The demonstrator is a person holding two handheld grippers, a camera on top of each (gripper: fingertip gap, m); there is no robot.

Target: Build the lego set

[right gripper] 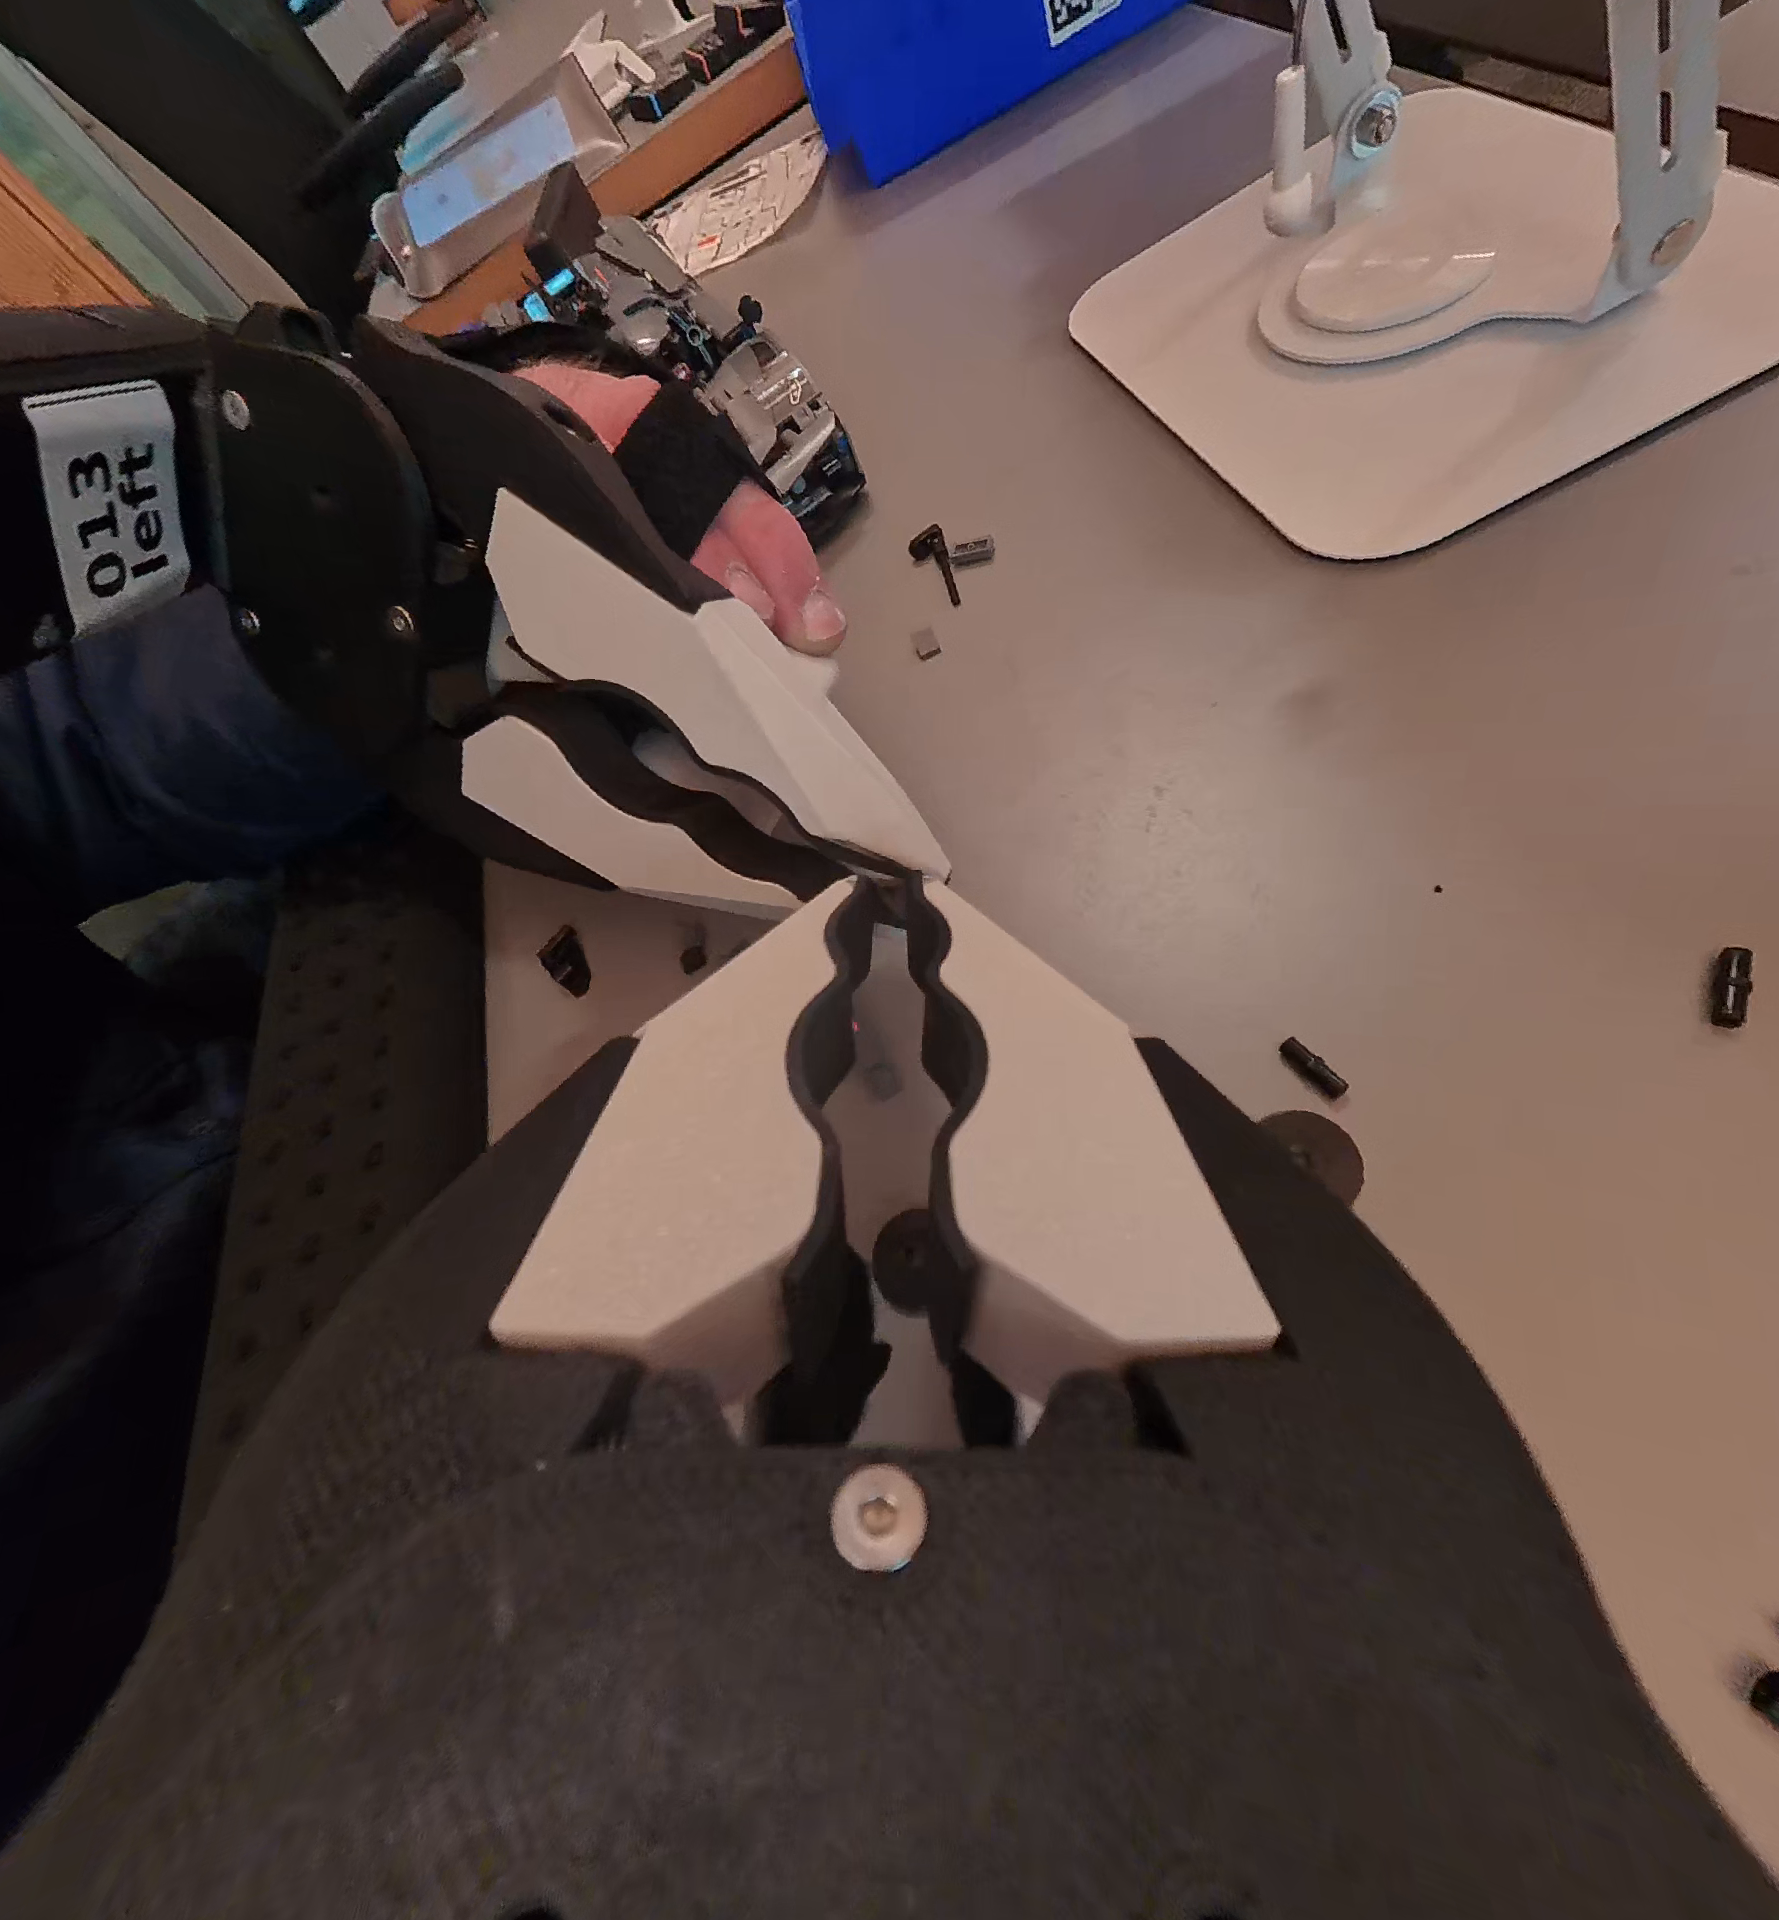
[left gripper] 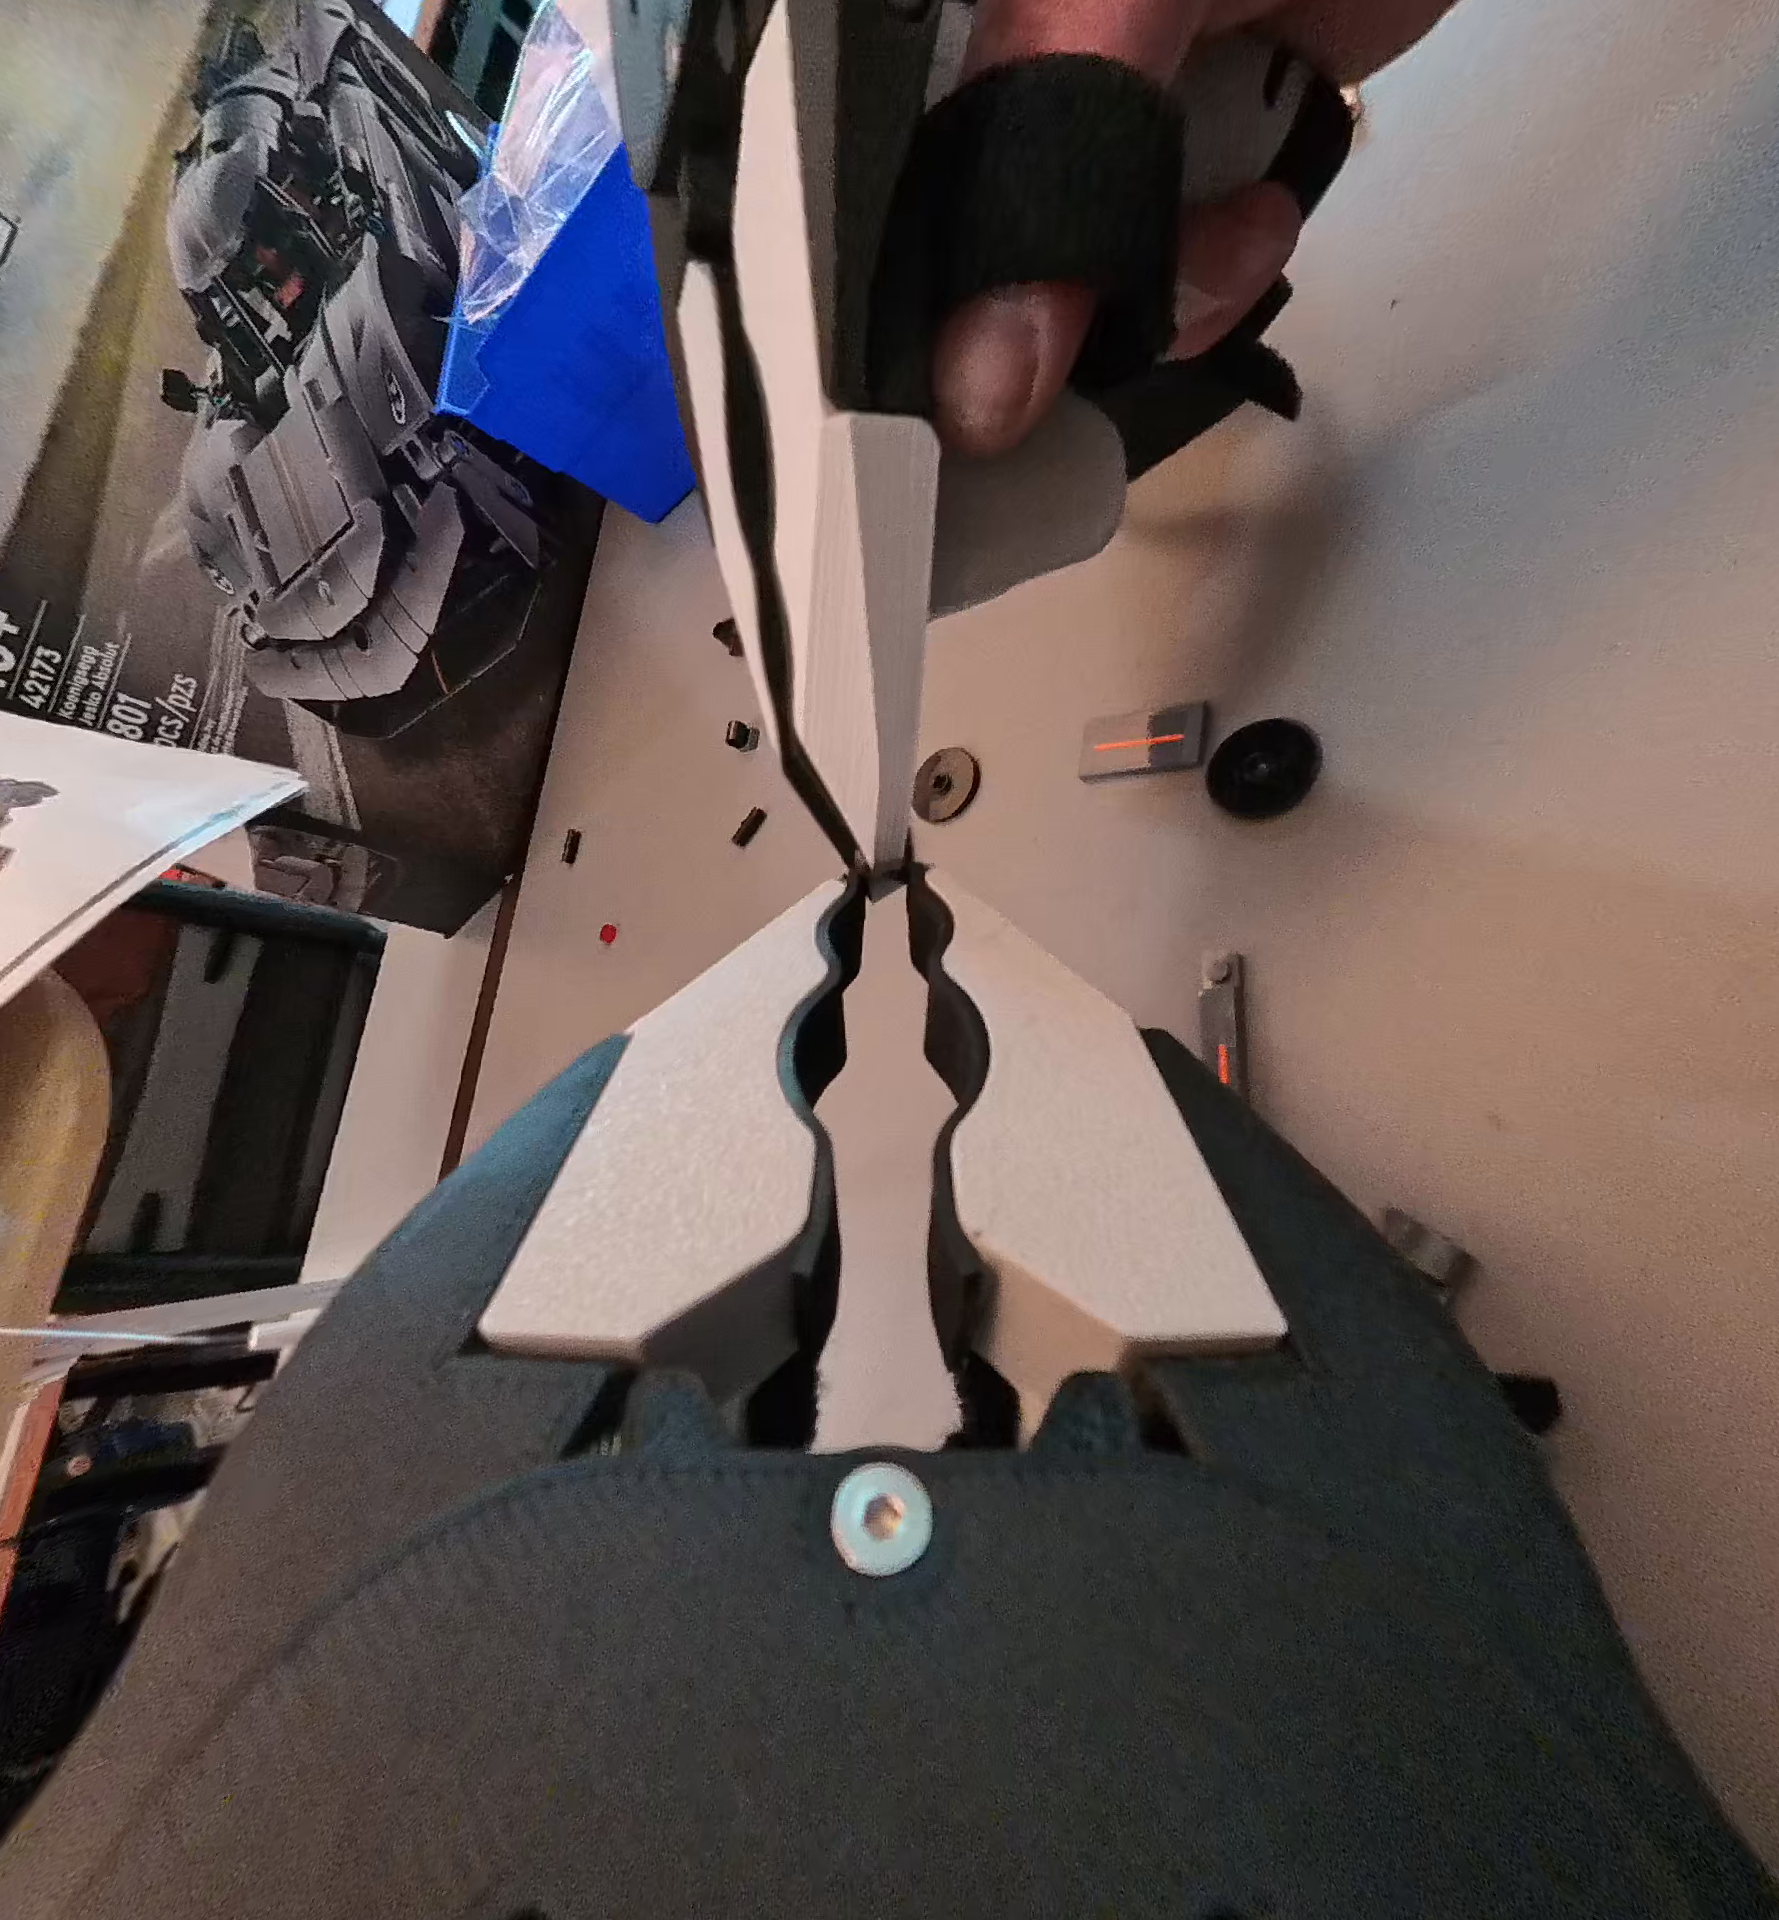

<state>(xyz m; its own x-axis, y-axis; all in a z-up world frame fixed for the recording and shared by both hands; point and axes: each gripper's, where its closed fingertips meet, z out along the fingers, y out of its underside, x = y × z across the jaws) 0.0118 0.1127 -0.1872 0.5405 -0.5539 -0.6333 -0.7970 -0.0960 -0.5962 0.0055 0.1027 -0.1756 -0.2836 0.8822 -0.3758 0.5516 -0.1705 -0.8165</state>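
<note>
The lego set is scattered over the pale table [right gripper: 1280, 790]: a part-built grey car model [right gripper: 750, 384] sits at the far left edge behind the left hand [right gripper: 760, 561], and loose pieces lie around, among them a black wheel [left gripper: 1262, 767], a grey tile with an orange line [left gripper: 1143, 741], a tan round disc [left gripper: 945, 787], a small red stud [left gripper: 609, 933] and two black pins [right gripper: 1730, 985] off to the right. The set's box [left gripper: 241, 416] and a blue bin [left gripper: 594, 343] stand at the table's edge, with an instruction booklet [left gripper: 64, 831] near the box. The left gripper [left gripper: 883, 881] and the right gripper [right gripper: 885, 883] meet tip to tip above the table, both nearly closed, with a tiny dark-grey piece [left gripper: 883, 885] pinched where the tips touch. It is too small to tell which claw truly grips it or whether both do, so I cannot say for either one whether it is clamped on the piece or merely clenched beside it. This looks like a handover or a fitting of two small parts. The risk is plain: the hold is only at the extreme tips, so a slight twist or uneven squeeze could flick the piece out, and it would be hard to find among the other small dark parts. If one claw lets go before the other has a firm hold, the piece would drop.
</note>
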